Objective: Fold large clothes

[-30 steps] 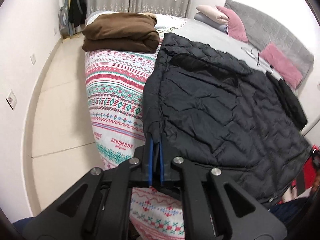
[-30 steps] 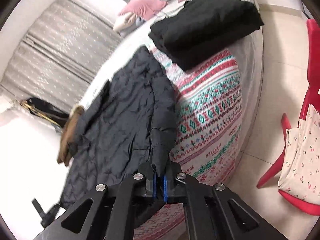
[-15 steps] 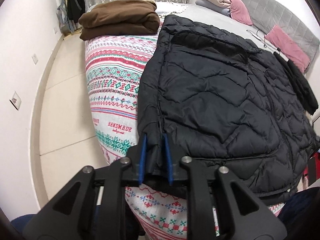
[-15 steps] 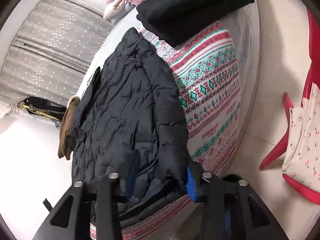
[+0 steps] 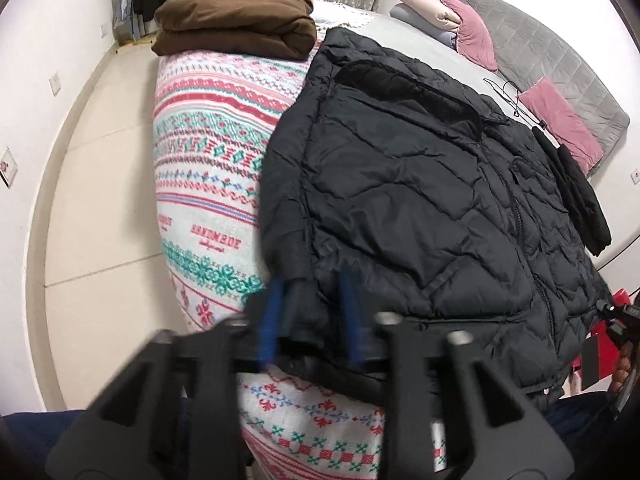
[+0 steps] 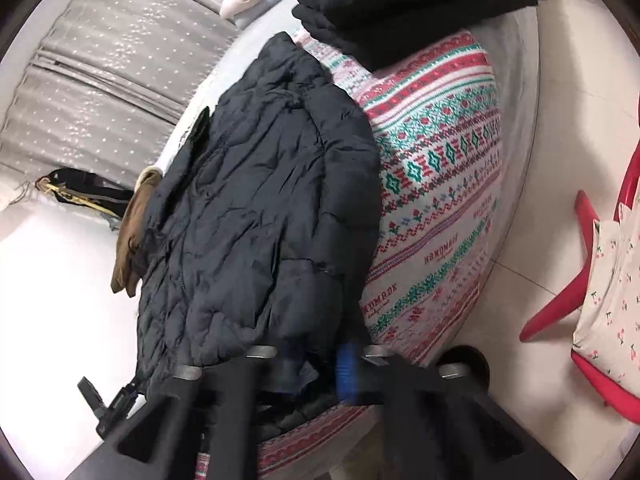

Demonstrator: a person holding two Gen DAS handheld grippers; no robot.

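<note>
Left wrist view, from the left: a folded brown garment (image 5: 236, 20) sits at the far corner of the patterned bedspread (image 5: 208, 160). The black puffer jacket (image 5: 400, 200) lies spread flat beside it, near pink pillows (image 5: 560, 120). The left gripper (image 5: 312, 320) has just been closing. Its 2 blue pads stand apart with the jacket's near hem between them.

Right wrist view: the black puffer jacket (image 6: 260, 220) fills the left half, with the patterned bedspread (image 6: 440, 200) and a folded black garment (image 6: 420, 0) to its right. A red chair (image 6: 580, 300) stands beyond. The right gripper (image 6: 316, 368) has just closed, clamped on the jacket's near edge, though blur hides the contact.
</note>
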